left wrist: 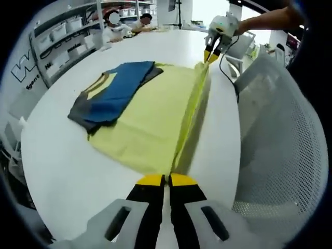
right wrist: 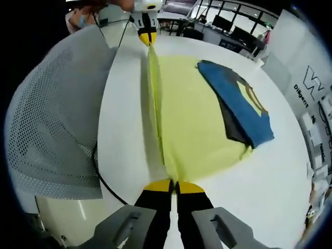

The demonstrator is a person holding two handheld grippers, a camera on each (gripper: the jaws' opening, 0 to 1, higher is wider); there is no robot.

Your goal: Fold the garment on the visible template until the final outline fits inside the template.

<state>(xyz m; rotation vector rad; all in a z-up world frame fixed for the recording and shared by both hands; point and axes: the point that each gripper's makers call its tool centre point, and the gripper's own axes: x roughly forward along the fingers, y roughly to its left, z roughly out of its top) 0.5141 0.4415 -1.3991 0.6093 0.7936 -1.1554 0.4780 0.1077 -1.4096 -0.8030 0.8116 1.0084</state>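
While both of my tools are pinching the same lifted edge of the yellow garment (left wrist: 150,122), I am keeping it taut between them so the fold line runs straight. My left tool (left wrist: 166,180) is clamped at the near end, my right tool (right wrist: 174,184) at the far end — jaws closed. Ahead, beyond the fold, the blue garment (left wrist: 116,93) is lying on the yellow one on the white counter (left wrist: 62,171).

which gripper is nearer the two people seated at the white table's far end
Right: right gripper pinches the yellow cloth's end toward the seated people; left gripper holds the opposite end.
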